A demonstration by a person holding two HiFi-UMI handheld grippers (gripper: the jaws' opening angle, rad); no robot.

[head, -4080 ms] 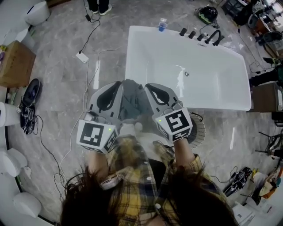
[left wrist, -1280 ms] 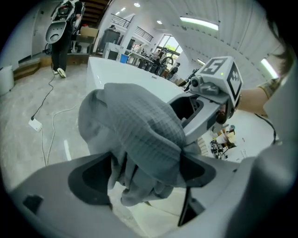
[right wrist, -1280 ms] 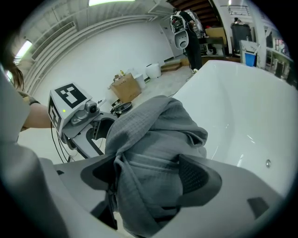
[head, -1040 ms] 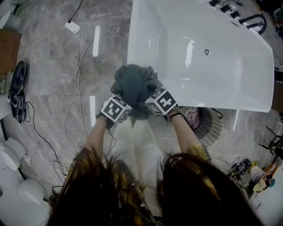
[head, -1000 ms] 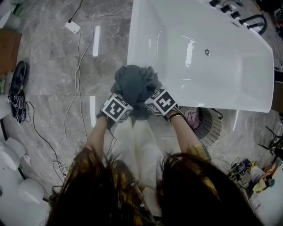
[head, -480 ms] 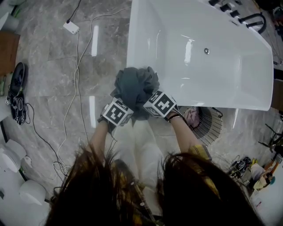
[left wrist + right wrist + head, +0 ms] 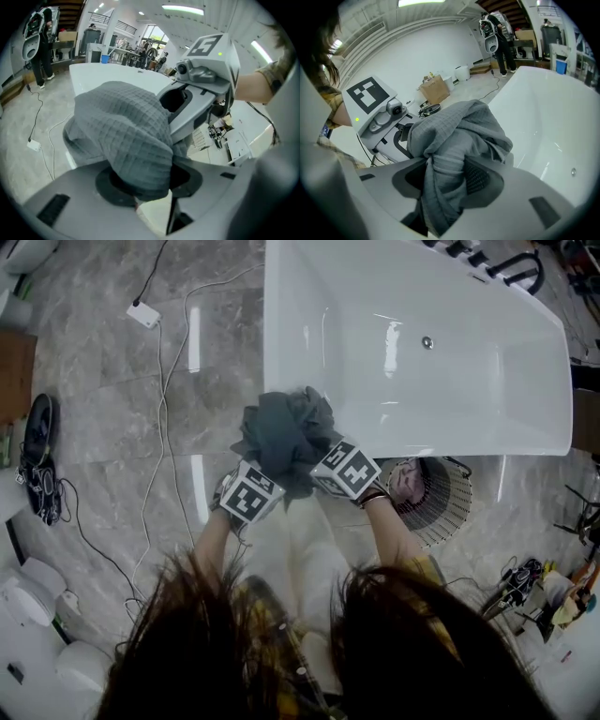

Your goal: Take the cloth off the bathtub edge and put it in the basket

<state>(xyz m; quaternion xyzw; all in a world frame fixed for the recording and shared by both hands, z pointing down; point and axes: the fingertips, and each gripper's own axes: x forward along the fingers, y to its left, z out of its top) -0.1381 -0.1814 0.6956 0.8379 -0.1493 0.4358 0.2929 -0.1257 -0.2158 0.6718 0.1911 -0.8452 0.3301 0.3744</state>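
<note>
A grey waffle-weave cloth (image 7: 286, 430) is bunched at the near left corner of the white bathtub (image 7: 487, 399). Both grippers reach into it from my side, and the fabric hides their tips in the head view. The jaws of my left gripper (image 7: 150, 187) are closing, with a fold of the cloth (image 7: 126, 126) squeezed between them. My right gripper (image 7: 450, 183) is closing too, its pads pinching a twisted bundle of the cloth (image 7: 454, 136). The round slatted basket (image 7: 448, 502) stands on the floor to the right of my right gripper (image 7: 323, 454), against the tub's near side.
Something pink (image 7: 405, 486) lies in the basket. Black taps (image 7: 511, 268) sit at the tub's far right end. White cables and a power strip (image 7: 142, 315) run over the marble floor at left, with dark shoes (image 7: 37, 456) further left.
Both grippers, raised near my body at first, came down onto the cloth at the tub corner. Over the last second their jaws narrowed on it and the cloth bunched up between them.
</note>
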